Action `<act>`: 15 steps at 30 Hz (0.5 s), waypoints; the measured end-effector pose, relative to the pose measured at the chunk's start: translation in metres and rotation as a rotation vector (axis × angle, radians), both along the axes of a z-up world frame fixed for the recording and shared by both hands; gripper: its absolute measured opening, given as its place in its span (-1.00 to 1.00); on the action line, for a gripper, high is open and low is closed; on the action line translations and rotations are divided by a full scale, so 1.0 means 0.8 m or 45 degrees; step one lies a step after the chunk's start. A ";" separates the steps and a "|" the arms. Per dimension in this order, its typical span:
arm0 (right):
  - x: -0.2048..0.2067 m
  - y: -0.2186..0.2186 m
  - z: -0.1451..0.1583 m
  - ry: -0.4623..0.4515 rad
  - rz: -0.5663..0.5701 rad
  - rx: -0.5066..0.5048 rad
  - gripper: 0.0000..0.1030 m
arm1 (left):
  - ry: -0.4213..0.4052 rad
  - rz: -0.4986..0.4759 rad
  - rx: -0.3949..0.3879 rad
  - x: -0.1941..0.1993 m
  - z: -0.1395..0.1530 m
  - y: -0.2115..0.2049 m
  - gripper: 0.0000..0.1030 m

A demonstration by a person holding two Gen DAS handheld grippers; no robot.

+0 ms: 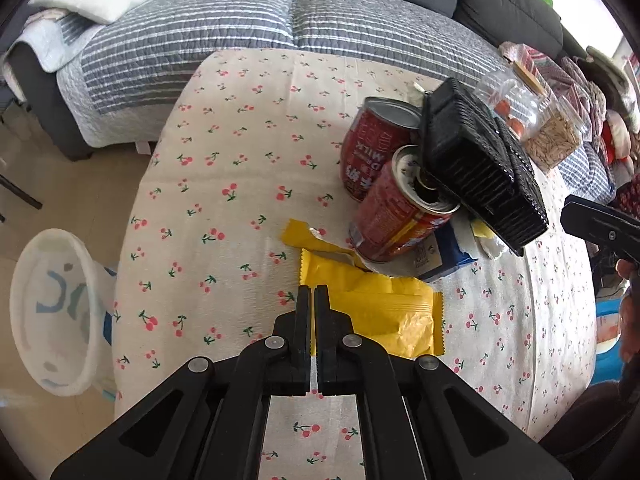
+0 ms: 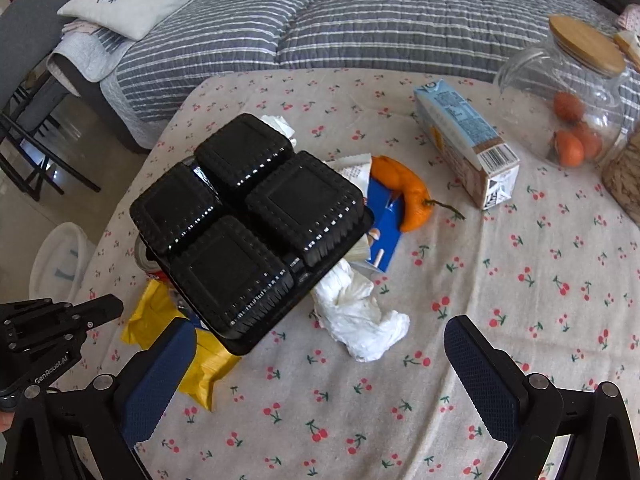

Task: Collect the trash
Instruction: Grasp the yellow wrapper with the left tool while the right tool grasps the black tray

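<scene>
Cherry-print table (image 2: 500, 300) — on it yellow wrapper (image 1: 384, 312), crumpled tissue (image 2: 360, 320), milk carton (image 2: 466, 140), orange peel (image 2: 408, 194).

The right gripper (image 2: 320, 376) hangs wide open over the tabletop (image 2: 520, 320). A black tray (image 2: 248, 228) lies upside down on trash, with a tissue (image 2: 360, 320) right of it and a carton (image 2: 466, 138) farther right.

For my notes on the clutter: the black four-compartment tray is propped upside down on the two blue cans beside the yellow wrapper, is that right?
Not quite: the cans under the black four-compartment tray are red, not blue, as the left wrist view shows. The tray does lie upside down on them, beside the yellow wrapper.
</scene>
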State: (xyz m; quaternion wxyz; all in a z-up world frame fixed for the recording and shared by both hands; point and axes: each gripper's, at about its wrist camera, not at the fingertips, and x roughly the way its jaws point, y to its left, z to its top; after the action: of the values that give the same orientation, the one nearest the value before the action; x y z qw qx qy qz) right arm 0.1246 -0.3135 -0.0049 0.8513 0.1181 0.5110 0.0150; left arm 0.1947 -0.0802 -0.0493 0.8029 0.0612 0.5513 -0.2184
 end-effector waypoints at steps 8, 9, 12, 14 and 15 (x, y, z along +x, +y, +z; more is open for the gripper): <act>0.040 0.013 -0.011 0.037 -0.019 0.177 0.85 | 0.036 0.137 0.063 0.025 -0.003 0.045 0.21; 0.045 0.014 -0.014 0.047 -0.018 0.193 0.81 | 0.038 0.138 0.056 0.025 -0.002 0.047 0.21; 0.053 0.014 -0.024 0.081 -0.019 0.241 0.43 | 0.041 0.123 0.050 0.022 -0.003 0.047 0.23; 0.051 0.009 -0.026 0.070 -0.008 0.343 0.23 | 0.062 0.101 0.043 0.022 -0.007 0.043 0.24; 0.048 0.007 -0.027 0.078 -0.016 0.336 0.22 | 0.077 0.090 0.033 0.022 -0.011 0.039 0.24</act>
State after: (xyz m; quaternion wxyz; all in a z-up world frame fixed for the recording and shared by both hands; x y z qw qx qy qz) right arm 0.1633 -0.3081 -0.0269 0.8125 0.2329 0.5294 0.0732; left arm 0.2126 -0.0489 -0.0580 0.7923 0.0455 0.5798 -0.1847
